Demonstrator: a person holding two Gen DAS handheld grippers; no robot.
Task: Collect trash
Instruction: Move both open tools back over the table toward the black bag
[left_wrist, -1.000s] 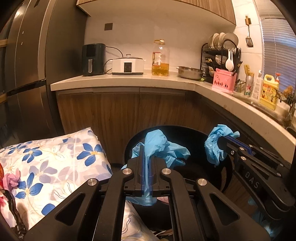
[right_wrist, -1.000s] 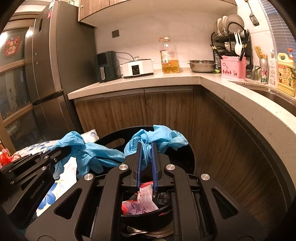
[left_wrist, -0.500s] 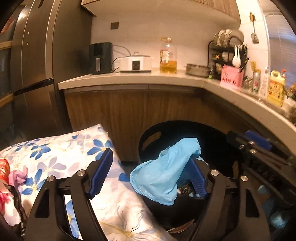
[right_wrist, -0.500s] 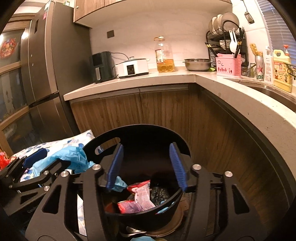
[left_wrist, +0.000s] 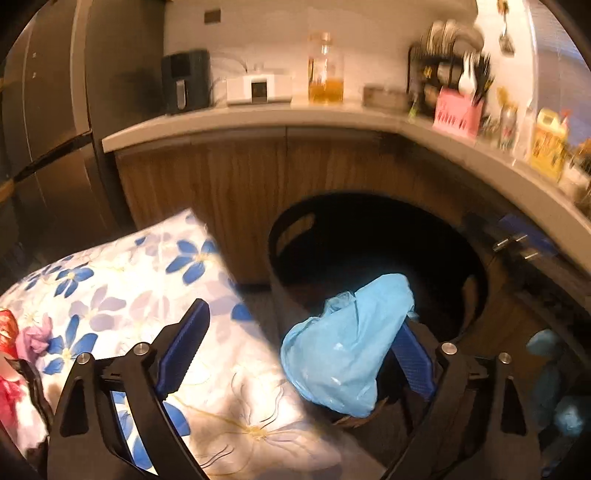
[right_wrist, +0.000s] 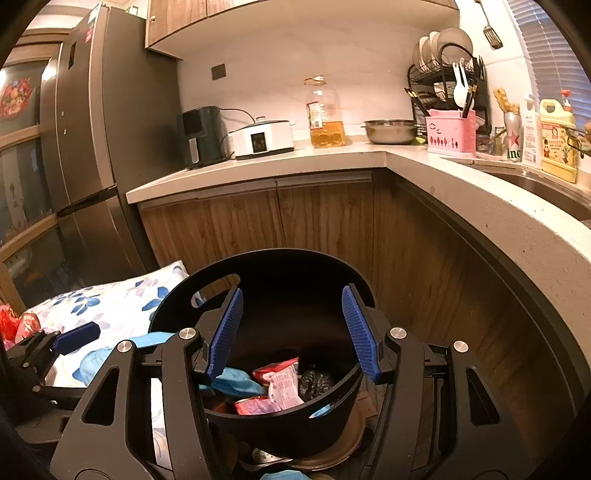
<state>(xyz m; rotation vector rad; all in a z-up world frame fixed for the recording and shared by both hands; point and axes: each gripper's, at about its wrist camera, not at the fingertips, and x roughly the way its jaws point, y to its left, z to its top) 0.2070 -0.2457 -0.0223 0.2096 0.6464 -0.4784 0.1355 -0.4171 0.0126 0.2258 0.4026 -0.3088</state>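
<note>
Now blue glove (left_wrist: 347, 354) clings to opening left tongs' (left_wrist: 295, 354) right pad.

The bin (right_wrist: 280, 280) stood on the floor in front of the cupboards (right_wrist: 258, 221), with wrappers (right_wrist: 280, 384) inside it. A pillow (left_wrist: 110, 295) lay to its left. Behind, on the surface (right_wrist: 332, 155), sat a bottle (right_wrist: 325, 118) and a pot (right_wrist: 389, 131).

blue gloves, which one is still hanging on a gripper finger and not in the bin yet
The crumpled light-blue disposable glove draped over the opening left gripper's right-hand pad; the other light-blue glove already lies inside the black round bin.
</note>
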